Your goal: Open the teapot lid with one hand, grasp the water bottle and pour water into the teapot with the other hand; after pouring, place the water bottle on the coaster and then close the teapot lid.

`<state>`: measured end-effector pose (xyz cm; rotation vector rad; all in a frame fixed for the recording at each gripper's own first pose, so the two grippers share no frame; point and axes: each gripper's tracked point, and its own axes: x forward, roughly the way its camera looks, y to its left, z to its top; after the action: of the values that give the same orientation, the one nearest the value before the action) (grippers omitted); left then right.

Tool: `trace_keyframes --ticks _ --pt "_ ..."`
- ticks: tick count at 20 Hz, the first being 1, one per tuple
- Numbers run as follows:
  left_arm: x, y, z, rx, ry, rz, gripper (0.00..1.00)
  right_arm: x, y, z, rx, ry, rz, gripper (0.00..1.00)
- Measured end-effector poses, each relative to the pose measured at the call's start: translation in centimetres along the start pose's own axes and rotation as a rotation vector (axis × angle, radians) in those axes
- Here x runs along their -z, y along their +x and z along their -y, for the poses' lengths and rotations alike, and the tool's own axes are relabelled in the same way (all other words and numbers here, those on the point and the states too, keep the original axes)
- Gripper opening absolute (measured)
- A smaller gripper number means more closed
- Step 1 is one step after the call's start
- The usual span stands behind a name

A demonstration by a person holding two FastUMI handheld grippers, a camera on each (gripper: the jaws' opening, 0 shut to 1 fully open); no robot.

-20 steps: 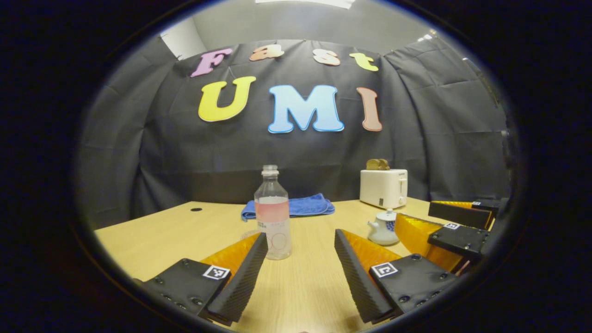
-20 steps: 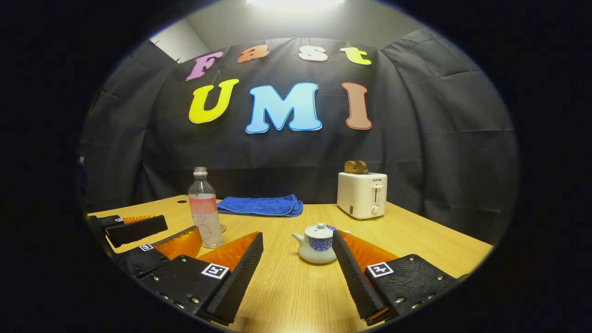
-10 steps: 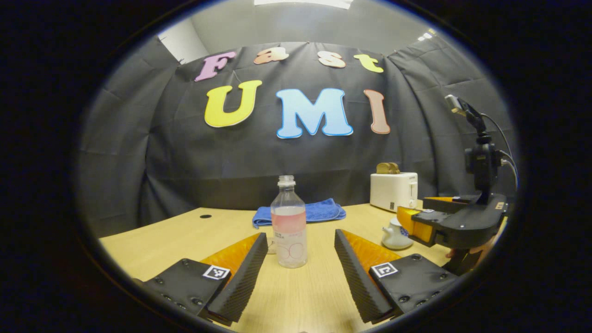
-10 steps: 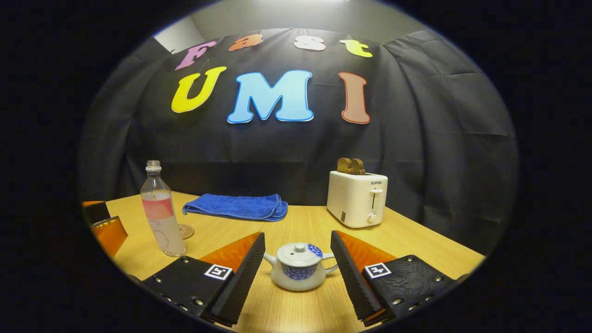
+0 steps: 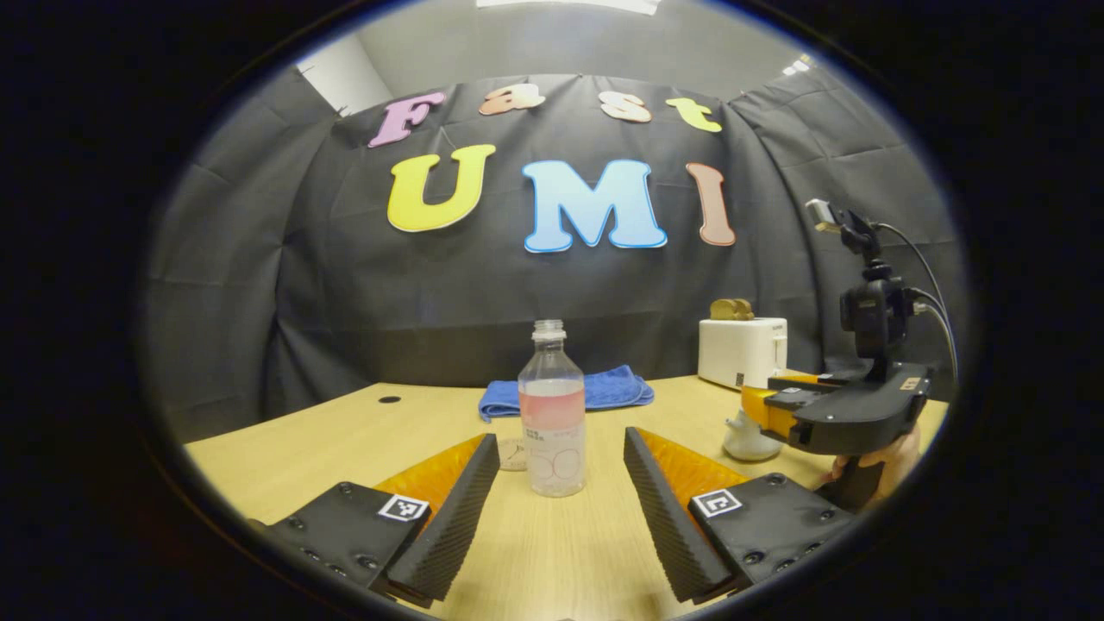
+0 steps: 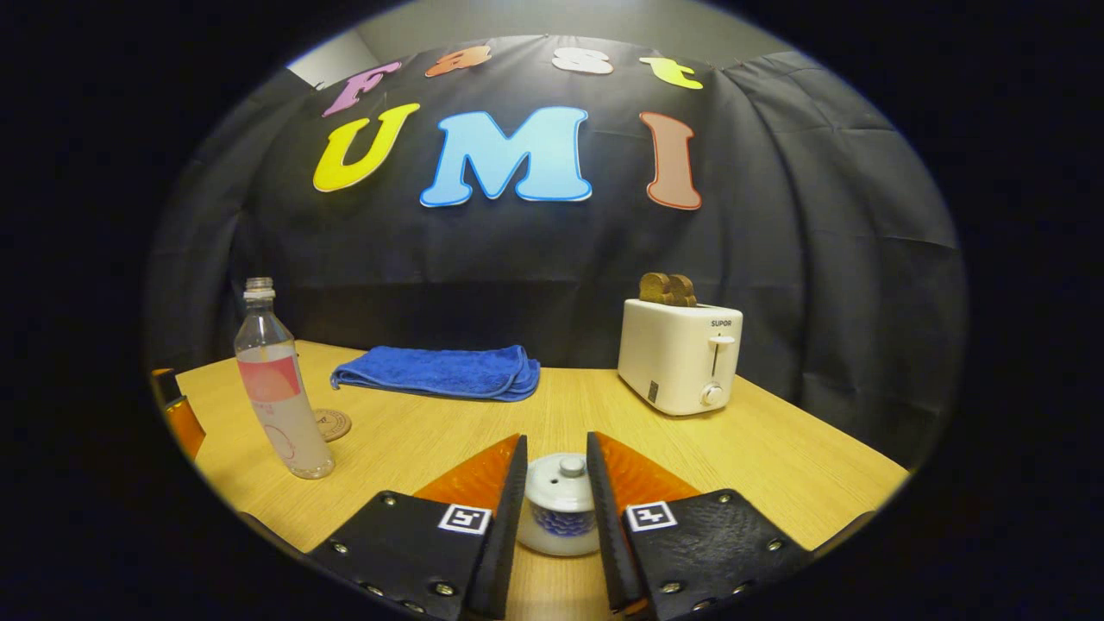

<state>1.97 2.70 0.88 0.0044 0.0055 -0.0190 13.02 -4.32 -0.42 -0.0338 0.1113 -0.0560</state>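
Note:
A clear water bottle (image 5: 552,414) with a pink label and no cap stands upright on the wooden table (image 5: 302,448), just beyond my open left gripper (image 5: 561,434) and in line with its gap. A round coaster (image 5: 514,454) lies close behind the bottle on its left. In the right gripper view, my right gripper (image 6: 555,436) has narrowed onto the white teapot lid (image 6: 559,479), one finger against each side. The lid still sits on the blue-patterned teapot (image 6: 559,530). The bottle (image 6: 276,397) and coaster (image 6: 330,423) stand far left there.
A white toaster (image 6: 681,354) holding bread stands at the back right. A folded blue towel (image 6: 440,373) lies along the back wall. In the left gripper view, the right gripper (image 5: 763,395) and the hand (image 5: 897,453) holding it cover the top of the teapot (image 5: 743,440).
My right gripper moved forward over the teapot and its fingers closed in from wide open to the lid's width. The left gripper shifted slightly, bringing the bottle into line with its gap.

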Motion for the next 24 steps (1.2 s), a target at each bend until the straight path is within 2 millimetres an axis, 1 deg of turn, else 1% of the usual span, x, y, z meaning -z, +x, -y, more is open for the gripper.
trace_keyframes --ticks 1,5,6,7,9,10,11,13,15,17,20,21,24 --pt "0.2 0.0 0.0 0.001 -0.003 0.0 1.0 0.3 0.2 0.1 0.002 0.0 -0.006 0.41" --pt "0.4 0.2 0.1 0.004 -0.007 -0.006 1.0 0.1 0.0 0.3 0.007 -0.003 -0.004 0.41" --pt "0.3 0.3 0.2 0.005 -0.006 -0.008 1.0 0.1 0.6 0.9 0.038 -0.013 0.003 0.41" --pt "0.4 0.2 0.1 0.005 -0.005 -0.009 1.0 0.1 0.2 1.0 0.034 0.002 0.0 0.19" --pt "0.1 0.1 0.0 0.0 -0.005 -0.003 1.0 0.2 0.0 1.1 0.031 -0.026 -0.003 0.17" --pt "0.1 0.1 0.0 0.0 -0.003 0.0 1.0 0.1 -0.1 0.9 0.026 -0.035 0.002 0.17" --pt "0.1 0.1 0.0 -0.002 0.001 0.0 1.0 -0.2 -0.1 1.1 0.031 -0.047 0.008 0.17" --pt "0.1 0.1 0.1 0.001 0.003 0.003 1.0 -0.2 0.3 1.3 0.044 -0.063 0.008 0.03" --pt "0.0 0.3 0.0 0.002 -0.006 0.008 1.0 -0.4 0.0 1.2 0.036 -0.071 0.015 0.03" --pt "0.4 0.7 0.5 0.019 -0.017 0.003 1.0 -1.0 -0.4 1.3 0.028 -0.063 0.036 0.03" --pt "0.5 1.3 0.8 0.03 -0.039 0.005 1.0 -2.5 -1.6 1.0 0.016 -0.059 0.084 0.03" --pt "0.5 1.9 0.5 0.022 -0.026 0.008 1.0 -2.9 -2.2 0.8 0.007 -0.063 0.098 0.03" --pt "0.8 4.1 0.2 0.009 0.013 0.002 1.0 -3.3 -3.8 0.3 -0.016 -0.08 0.125 0.02"
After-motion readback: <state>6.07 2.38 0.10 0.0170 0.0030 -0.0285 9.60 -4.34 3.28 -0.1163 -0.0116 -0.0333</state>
